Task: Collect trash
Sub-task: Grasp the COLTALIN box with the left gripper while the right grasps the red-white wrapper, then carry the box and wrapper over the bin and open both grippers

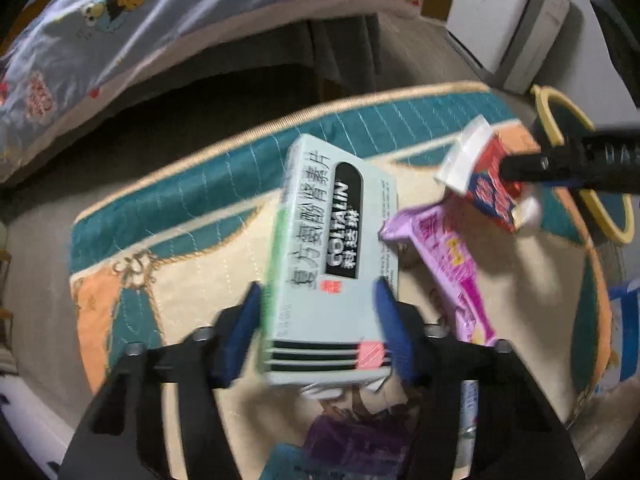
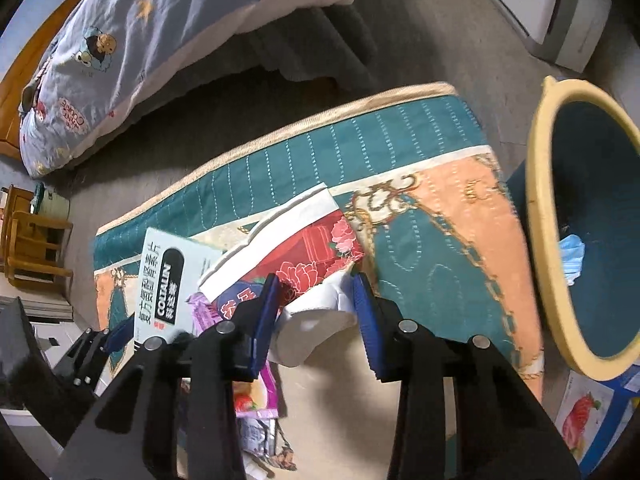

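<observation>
both claws are clamped, the left gripper [image 1: 318, 308] on a pale green cardboard medicine box [image 1: 334, 256], the right gripper [image 2: 316, 312] on a red-and-white floral paper carton [image 2: 298, 256], lifted off the quilted teal-and-orange mat [image 2: 420, 248] presumably for the yellow-rimmed teal bin [image 2: 538, 216] beside its right edge.

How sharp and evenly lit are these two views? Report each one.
Left wrist: motion-smeared pale green box and red carton, dim room, dark fisheye corners. Right wrist: crisper on the mat, bin rim slightly smeared, brighter, same curved distortion.

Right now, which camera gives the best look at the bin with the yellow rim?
The right wrist view: the bin shows its wide rim and teal inside. The left wrist view catches only a small part of the bin behind the right gripper.
</observation>
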`<action>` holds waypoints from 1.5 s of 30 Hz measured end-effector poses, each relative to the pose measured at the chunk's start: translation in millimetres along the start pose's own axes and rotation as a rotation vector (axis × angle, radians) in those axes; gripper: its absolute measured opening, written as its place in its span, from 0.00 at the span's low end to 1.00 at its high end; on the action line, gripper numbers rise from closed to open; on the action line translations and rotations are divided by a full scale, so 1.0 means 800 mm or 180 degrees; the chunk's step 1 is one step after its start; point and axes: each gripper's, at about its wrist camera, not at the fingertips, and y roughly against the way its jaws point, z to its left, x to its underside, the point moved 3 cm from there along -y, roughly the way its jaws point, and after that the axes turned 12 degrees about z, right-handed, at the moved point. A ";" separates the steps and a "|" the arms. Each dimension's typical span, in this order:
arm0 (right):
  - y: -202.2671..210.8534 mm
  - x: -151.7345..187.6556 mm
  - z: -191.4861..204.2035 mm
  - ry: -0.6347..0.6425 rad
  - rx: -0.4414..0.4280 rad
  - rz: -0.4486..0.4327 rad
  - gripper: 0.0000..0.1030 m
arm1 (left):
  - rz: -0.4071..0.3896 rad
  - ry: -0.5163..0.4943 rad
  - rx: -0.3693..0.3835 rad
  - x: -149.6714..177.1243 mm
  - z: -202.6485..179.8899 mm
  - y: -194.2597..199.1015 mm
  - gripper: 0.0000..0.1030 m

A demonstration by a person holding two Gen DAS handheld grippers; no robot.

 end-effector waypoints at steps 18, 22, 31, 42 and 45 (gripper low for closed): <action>0.056 0.026 -0.048 -0.0056 0.0021 -0.0246 0.08 | -0.0370 -0.0253 -0.0139 0.005 -0.056 0.059 0.21; 0.054 0.027 -0.059 -0.0079 0.0015 -0.0205 0.08 | -0.0403 -0.0315 -0.0171 0.005 -0.068 0.062 0.21; -0.004 0.038 -0.048 0.0147 0.0156 0.0385 0.56 | -0.0504 -0.0302 -0.0276 0.003 -0.061 0.072 0.21; -0.039 0.049 -0.016 0.0340 0.0234 0.0698 0.34 | -0.0625 -0.0289 -0.0257 -0.002 -0.049 0.086 0.21; -0.032 0.051 -0.013 0.0352 0.0202 0.0656 0.33 | -0.0720 -0.0311 -0.0281 -0.004 -0.055 0.098 0.21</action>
